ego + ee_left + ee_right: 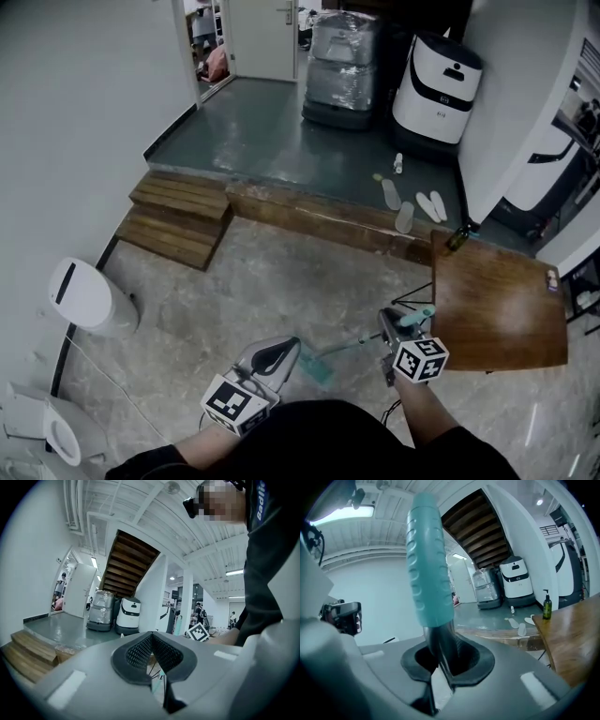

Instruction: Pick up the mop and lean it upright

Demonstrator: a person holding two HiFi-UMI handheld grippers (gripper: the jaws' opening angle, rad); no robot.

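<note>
Your right gripper (pixel 442 658) is clamped on the mop (pixel 426 564) shaft just under its teal grip, head low above the floor beside your shut, empty left gripper (pixel 151 644); it looks light, stiff and head-heavy, so that high hold suits tipping it upright.

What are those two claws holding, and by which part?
The right claw grips the mop by its dark pole, just below the teal handle. The left claw is closed and holds nothing.
</note>
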